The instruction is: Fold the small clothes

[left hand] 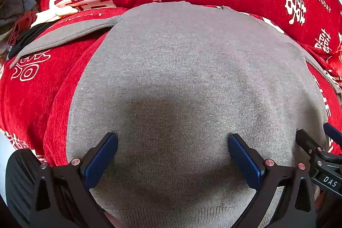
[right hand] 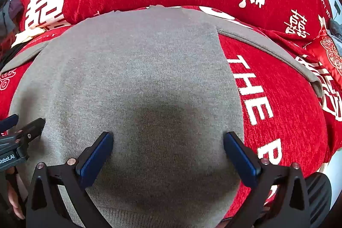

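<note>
Our blue fingers (left hand: pixel 100 160) are spread wide on both tools: the left gripper (left hand: pixel 172 160) and the right gripper (right hand: pixel 167 158) hover side by side over the grey knit garment (left hand: pixel 192 69), pinching nothing. It lies flat on the red bedspread (right hand: pixel 288 104) (white lettering reads "THE BIGDAY"), its sleeve (right hand: pixel 267 50) stretched out sideways. A pile of clothes (left hand: pixel 19 10) sits at the far left.
</note>
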Motion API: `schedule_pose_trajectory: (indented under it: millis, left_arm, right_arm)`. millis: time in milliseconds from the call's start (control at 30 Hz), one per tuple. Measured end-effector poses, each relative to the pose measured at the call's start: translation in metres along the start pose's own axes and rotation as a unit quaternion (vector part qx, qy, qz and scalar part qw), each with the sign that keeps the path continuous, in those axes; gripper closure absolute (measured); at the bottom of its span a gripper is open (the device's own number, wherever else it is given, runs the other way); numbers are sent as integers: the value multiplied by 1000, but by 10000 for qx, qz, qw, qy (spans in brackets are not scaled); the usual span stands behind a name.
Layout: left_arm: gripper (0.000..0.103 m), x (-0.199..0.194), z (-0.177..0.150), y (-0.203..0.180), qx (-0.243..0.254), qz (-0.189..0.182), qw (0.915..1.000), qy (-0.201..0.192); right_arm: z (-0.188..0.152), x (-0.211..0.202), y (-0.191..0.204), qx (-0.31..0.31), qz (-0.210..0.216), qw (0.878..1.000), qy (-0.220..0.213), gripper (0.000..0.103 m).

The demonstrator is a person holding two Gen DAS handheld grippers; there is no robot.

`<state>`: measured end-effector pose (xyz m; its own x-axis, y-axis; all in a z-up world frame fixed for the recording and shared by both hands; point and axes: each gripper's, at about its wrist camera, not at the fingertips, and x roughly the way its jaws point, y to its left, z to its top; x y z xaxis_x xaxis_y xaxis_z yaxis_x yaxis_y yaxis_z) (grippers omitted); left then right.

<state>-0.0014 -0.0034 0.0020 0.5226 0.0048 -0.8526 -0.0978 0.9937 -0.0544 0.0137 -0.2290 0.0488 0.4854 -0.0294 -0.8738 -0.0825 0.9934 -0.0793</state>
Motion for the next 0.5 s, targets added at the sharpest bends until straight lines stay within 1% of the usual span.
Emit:
schedule_pose_trajectory:
  millis: [500]
  left_arm:
    - [0, -1, -3, 2, -13, -29, 10000, -69]
  right_arm:
    - [4, 2, 0, -91, 90, 9999, 22, 0]
